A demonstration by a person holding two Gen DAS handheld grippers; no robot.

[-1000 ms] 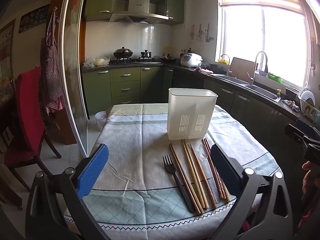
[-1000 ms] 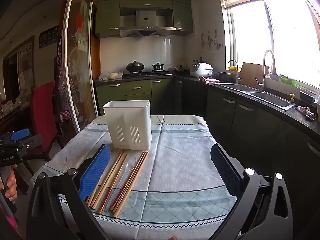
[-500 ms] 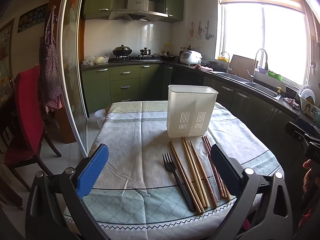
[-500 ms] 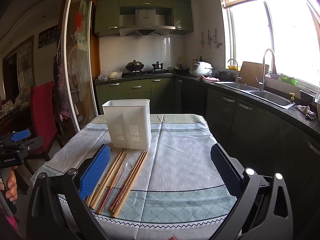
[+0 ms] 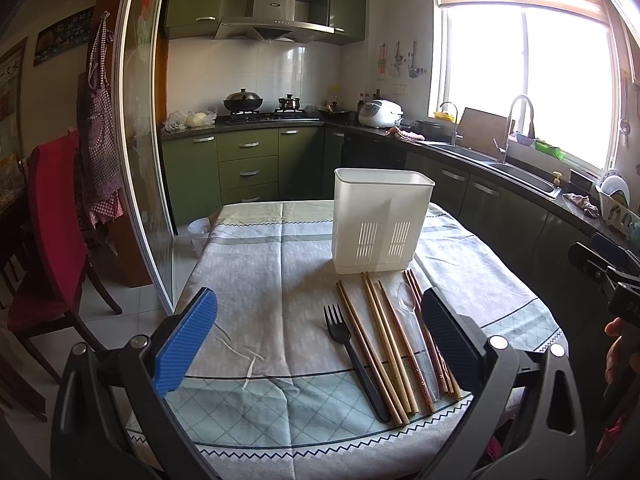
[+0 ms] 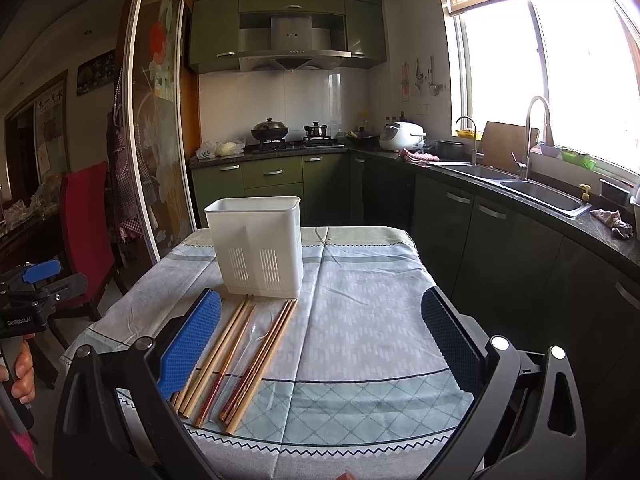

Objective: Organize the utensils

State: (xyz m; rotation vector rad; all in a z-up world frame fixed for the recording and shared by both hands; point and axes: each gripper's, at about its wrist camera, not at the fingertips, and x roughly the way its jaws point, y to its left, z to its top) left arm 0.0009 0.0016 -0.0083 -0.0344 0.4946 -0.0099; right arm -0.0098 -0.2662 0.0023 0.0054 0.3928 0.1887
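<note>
A white plastic utensil holder (image 5: 380, 220) stands upright on the clothed table (image 5: 260, 280); it also shows in the right wrist view (image 6: 258, 246). In front of it lie a black fork (image 5: 352, 354), several wooden chopsticks (image 5: 380, 340) and a clear plastic spoon (image 5: 412, 312). The chopsticks (image 6: 240, 352) and spoon (image 6: 250, 340) also show in the right wrist view. My left gripper (image 5: 320, 344) is open and empty above the table's near edge, with the fork and chopsticks between its fingers. My right gripper (image 6: 320, 348) is open and empty, the chopsticks beside its left finger.
A red chair (image 5: 52, 232) stands left of the table beside a glass sliding door (image 5: 144, 160). Green cabinets with a sink (image 6: 540, 196) run along the right. The other gripper shows at the right edge of the left wrist view (image 5: 608, 276) and at the left edge of the right wrist view (image 6: 32, 296).
Both views have shifted only slightly; the left camera sits a little lower and nearer. The utensils and holder have not moved. Both grippers stay open.
</note>
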